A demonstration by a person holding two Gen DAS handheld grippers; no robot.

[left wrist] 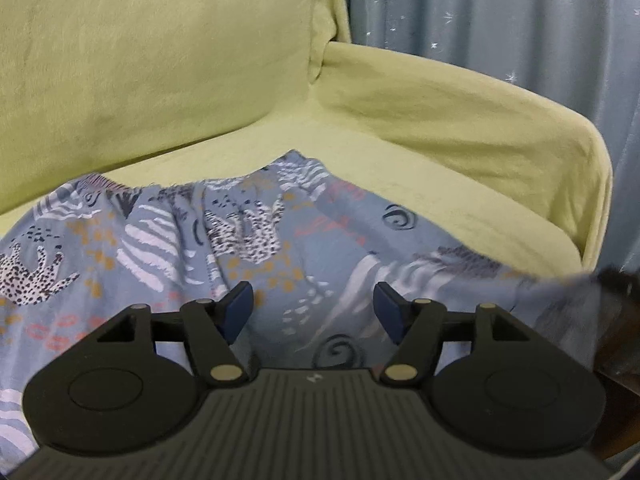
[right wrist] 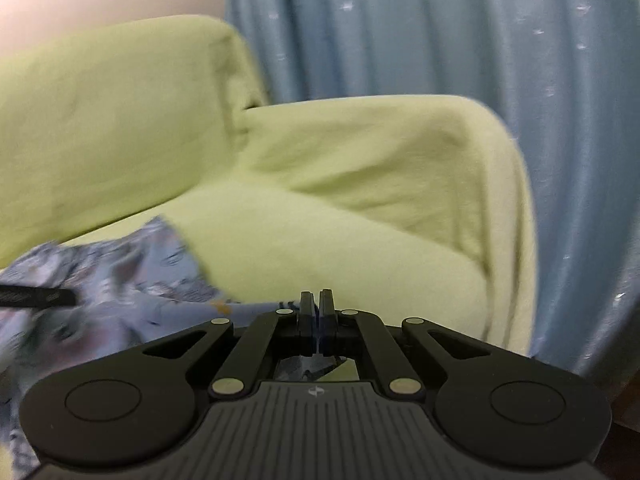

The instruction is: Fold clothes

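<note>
A blue-grey garment (left wrist: 248, 240) printed with zebra and leopard shapes lies spread on the green sofa seat (left wrist: 400, 168). My left gripper (left wrist: 313, 308) hovers just above the cloth, fingers wide apart with nothing between them. In the right wrist view the same garment (right wrist: 132, 276) is blurred at the left, and a strip of it runs up to my right gripper (right wrist: 317, 308), which is shut on the cloth's edge near the seat's front. A dark blurred shape (left wrist: 618, 292) at the garment's right end is likely the right gripper.
The sofa's backrest (left wrist: 140, 60) rises behind the garment and a padded armrest (left wrist: 460, 112) bounds the seat on the right. Blue-grey curtains (right wrist: 400, 40) hang behind the sofa. A black bar (right wrist: 40, 298) of the other gripper shows at the left.
</note>
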